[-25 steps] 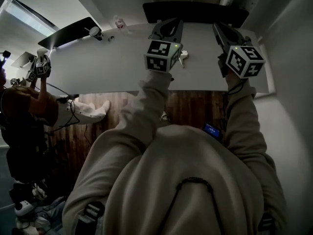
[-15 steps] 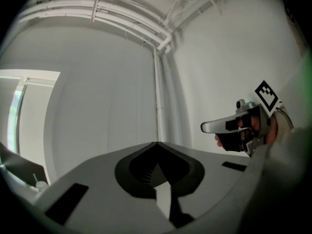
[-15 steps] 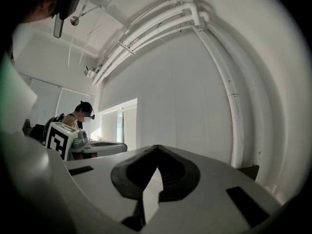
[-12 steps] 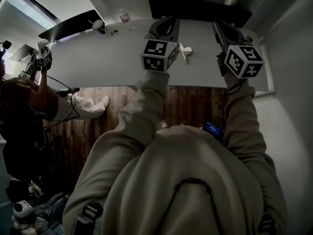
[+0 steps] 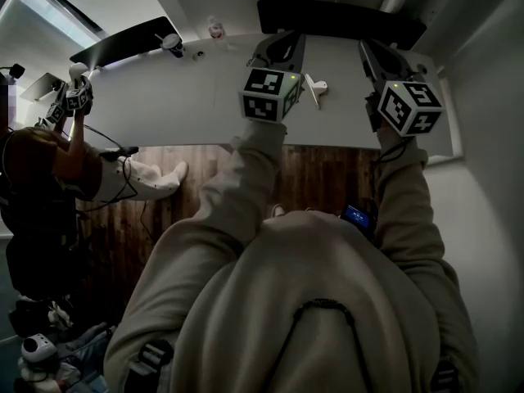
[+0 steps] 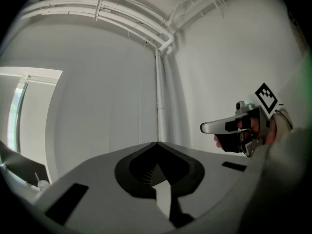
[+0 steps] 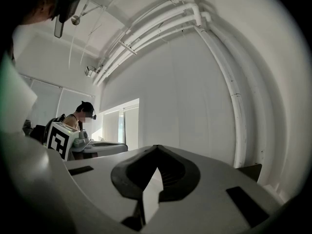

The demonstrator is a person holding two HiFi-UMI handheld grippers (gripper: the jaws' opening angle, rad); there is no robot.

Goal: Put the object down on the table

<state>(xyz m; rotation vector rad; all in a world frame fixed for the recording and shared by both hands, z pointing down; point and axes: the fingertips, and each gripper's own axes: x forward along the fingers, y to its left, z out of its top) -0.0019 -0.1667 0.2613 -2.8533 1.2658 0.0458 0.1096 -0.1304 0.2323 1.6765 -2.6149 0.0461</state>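
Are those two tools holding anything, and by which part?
Nothing is held. The left tool and the right tool both have their jaws shut together, empty. A small white object lies on the table near the left tool.

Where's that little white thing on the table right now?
In the head view, the small white object lies on the white table between the left gripper and the right gripper, nearer the left one.

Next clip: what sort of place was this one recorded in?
Probably a bare indoor workroom set up for recording sessions: a long white table, exposed white pipes and a second person working at another table nearby.
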